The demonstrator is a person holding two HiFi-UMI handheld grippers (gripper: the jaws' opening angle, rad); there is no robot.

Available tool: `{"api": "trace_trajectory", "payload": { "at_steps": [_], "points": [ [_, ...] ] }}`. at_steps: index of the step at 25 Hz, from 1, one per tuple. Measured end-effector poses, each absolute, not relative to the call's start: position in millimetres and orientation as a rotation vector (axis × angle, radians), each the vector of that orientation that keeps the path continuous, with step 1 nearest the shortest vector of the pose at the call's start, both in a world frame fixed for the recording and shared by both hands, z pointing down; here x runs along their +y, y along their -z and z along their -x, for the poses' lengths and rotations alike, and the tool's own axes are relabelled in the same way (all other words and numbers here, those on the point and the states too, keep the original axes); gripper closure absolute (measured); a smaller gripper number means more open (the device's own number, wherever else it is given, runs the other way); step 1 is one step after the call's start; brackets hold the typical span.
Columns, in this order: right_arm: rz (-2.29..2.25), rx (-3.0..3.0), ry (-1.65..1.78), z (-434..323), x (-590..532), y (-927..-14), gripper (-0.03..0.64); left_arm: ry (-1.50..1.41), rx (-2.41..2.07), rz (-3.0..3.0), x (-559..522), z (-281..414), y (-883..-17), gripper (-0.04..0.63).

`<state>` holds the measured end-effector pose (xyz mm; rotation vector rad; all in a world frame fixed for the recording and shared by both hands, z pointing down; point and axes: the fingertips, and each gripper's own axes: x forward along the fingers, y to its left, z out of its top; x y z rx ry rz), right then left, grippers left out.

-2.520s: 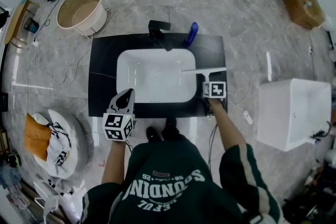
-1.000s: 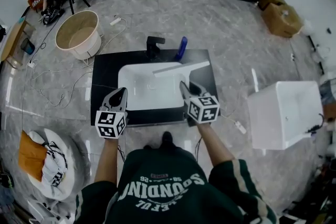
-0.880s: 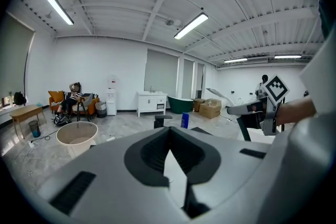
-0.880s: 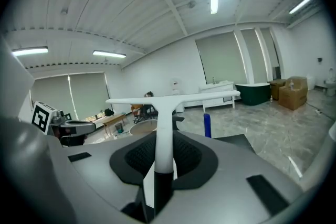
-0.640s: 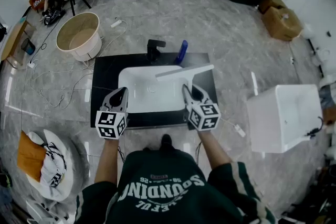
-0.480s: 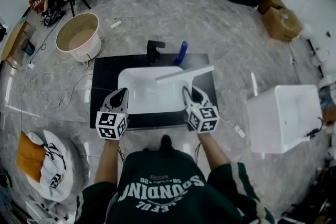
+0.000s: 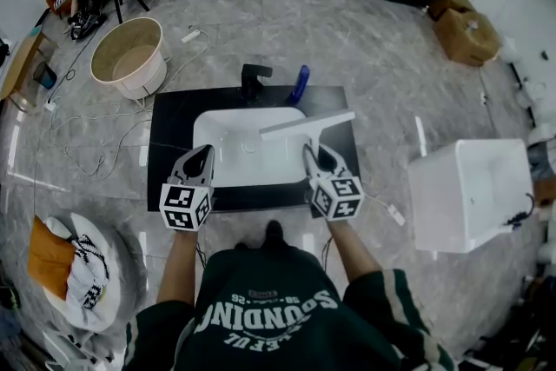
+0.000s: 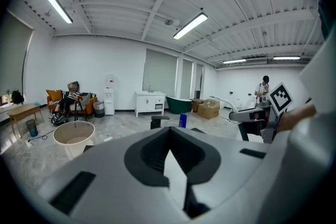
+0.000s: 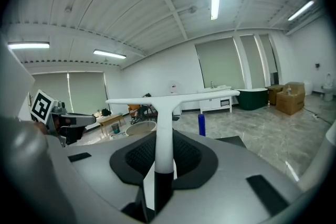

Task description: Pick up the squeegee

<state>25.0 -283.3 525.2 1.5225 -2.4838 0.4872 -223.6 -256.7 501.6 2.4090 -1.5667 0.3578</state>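
The white squeegee (image 7: 306, 125) hangs tilted above the right side of the white basin (image 7: 228, 135), which is set in a black counter (image 7: 170, 126). My right gripper (image 7: 314, 155) is shut on its handle. In the right gripper view the squeegee (image 9: 164, 134) stands up from between the jaws of the right gripper (image 9: 159, 168), its blade crosswise on top. My left gripper (image 7: 201, 155) hovers over the counter's front left edge, shut with nothing in it. In the left gripper view the left gripper (image 8: 169, 157) shows its jaws meeting with no object between them.
A black faucet (image 7: 254, 80) and a blue bottle (image 7: 299, 84) stand behind the basin. A round beige tub (image 7: 130, 55) sits on the floor at the far left, cables (image 7: 95, 130) trail beside it, and a white square tub (image 7: 476, 191) is at the right.
The squeegee has come up from the counter's right side with my right gripper and now hangs over the basin. Over the last second it barely shifted. The left gripper stayed put.
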Motion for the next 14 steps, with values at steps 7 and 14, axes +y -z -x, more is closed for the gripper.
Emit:
{"api": "trace_trajectory", "payload": {
  "at_steps": [7, 14],
  "points": [
    [-1.518, -2.464, -0.529, -29, -287, -537, 0.546, -0.368, -1.558, -2.4, -262, 221, -507, 0.594],
    [-1.507, -2.462, -0.536, -31, -291, -539, 0.546, -0.376, -1.55, -2.395, -264, 218, -512, 0.594]
  ]
}}
